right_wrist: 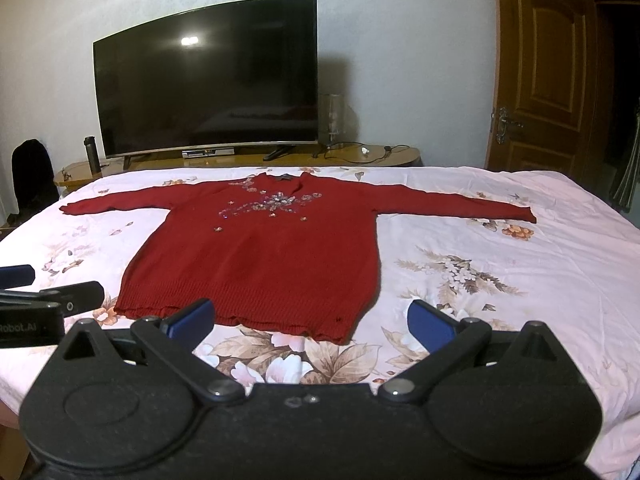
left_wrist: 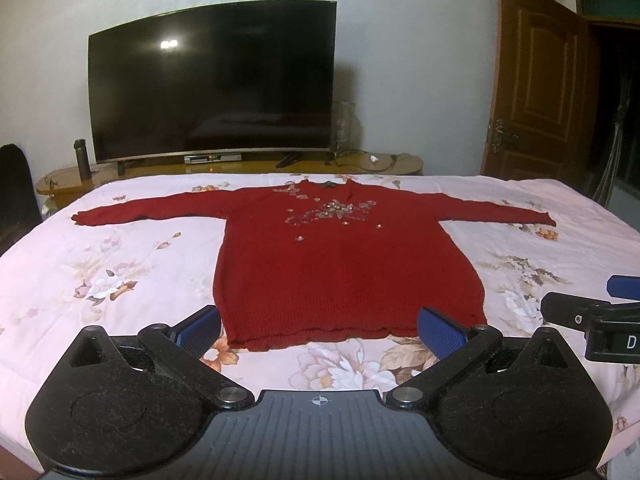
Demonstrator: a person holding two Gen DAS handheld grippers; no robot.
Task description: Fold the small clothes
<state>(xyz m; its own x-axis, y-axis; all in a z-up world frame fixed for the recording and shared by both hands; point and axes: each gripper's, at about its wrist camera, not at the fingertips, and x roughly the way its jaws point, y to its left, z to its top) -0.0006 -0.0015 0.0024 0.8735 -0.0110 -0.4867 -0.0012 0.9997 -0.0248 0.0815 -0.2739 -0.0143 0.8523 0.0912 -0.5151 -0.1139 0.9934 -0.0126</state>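
A red knit sweater (left_wrist: 344, 264) with sequin flowers on the chest lies flat on the bed, face up, both sleeves spread sideways, hem toward me. It also shows in the right wrist view (right_wrist: 264, 256). My left gripper (left_wrist: 318, 330) is open and empty, its blue pads just above the hem. My right gripper (right_wrist: 310, 320) is open and empty, near the hem's right corner. The right gripper shows at the right edge of the left wrist view (left_wrist: 592, 312); the left gripper shows at the left edge of the right wrist view (right_wrist: 44, 300).
The bed has a pink floral sheet (left_wrist: 120, 280). Behind it a wooden cabinet (left_wrist: 248, 168) carries a large black TV (left_wrist: 212, 80), a dark bottle (left_wrist: 82, 158) and cables. A brown door (left_wrist: 536, 80) stands open at the right.
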